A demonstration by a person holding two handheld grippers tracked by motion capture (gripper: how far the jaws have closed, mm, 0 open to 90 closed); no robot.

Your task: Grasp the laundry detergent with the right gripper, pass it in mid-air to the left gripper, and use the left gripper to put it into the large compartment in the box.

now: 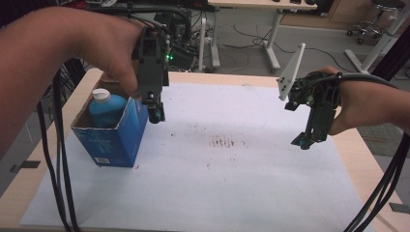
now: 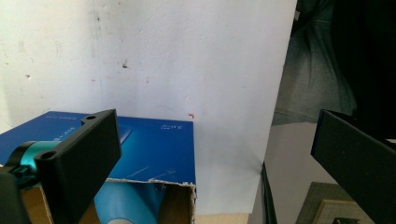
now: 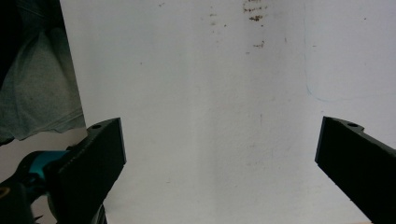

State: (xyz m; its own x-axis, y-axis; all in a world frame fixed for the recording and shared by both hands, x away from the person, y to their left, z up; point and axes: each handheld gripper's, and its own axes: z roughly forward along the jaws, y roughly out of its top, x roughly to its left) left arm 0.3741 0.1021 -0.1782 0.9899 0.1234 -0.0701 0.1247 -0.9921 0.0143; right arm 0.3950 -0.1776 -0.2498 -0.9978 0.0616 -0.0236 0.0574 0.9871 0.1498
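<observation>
Left gripper [image 1: 155, 113]: jaws spread wide, nothing between them. It hangs over the right-hand edge of the blue carton [image 1: 117, 137], tips just above the torn rim, apparently not touching it. In the left gripper view, one jaw sits over the carton's open mouth and the other is out past the carton, over the white sheet [image 2: 187, 56].

Right gripper [image 1: 303, 141]: also wide open and empty, held well off to the right of the carton over bare sheet. Faint brown smudges [image 1: 223, 142] lie on the sheet between the two grippers.

Container: open-topped blue cardboard carton, brown inside, top flaps torn away to a ragged rim. It stands upright near the table's [image 1: 241, 77] left edge, directly below and left of the left gripper.

Contents: one blue bottle [image 1: 107, 108] with a white cap [image 1: 101, 94], upright, shoulders just below the rim, cap above it.

Progress (judgement): the bottle is fully seated in the carton, and neither tool has a grip. If the work is lifting the bottle out, the grasp is not yet made; if it is packing, the bottle is already in.
</observation>
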